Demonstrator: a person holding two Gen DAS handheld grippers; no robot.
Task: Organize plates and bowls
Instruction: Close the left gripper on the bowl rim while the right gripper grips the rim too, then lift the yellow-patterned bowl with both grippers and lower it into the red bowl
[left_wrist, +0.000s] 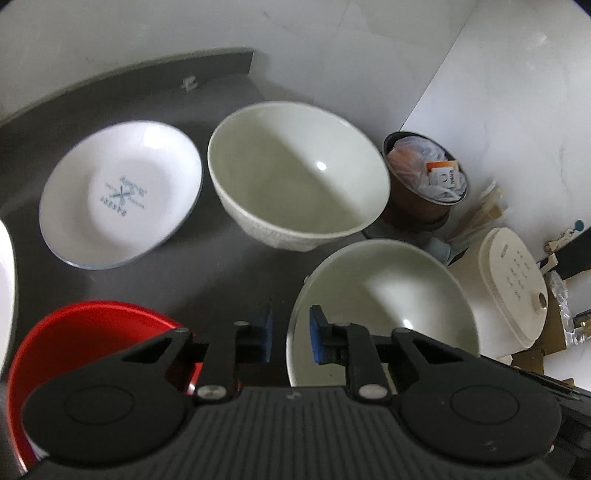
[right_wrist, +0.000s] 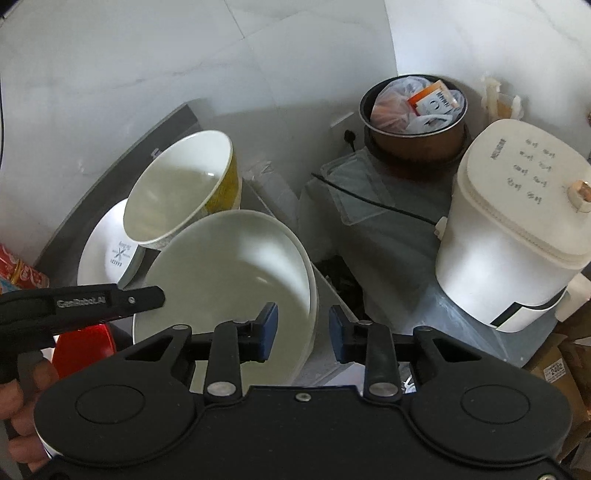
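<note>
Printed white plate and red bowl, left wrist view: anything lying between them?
No. Between the printed white plate and the red bowl, the left wrist view shows only bare dark grey countertop.

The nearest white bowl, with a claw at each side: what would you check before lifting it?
1. Left claw open: ok, there is a gap between its blue pads.
2. Rim of the nearest white bowl inside that gap: ok, the rim edge appears to run between the pads.
3. Right claw open and lined up with the opposite rim: ok.
4. Bowl empty: ok, nothing is inside.
5. Space beside it: ok, the textured bowl and the red bowl look apart from it.
6. Bowl sitting fully on the counter: cannot tell, as it lies near the edge and its base is hidden.
</note>
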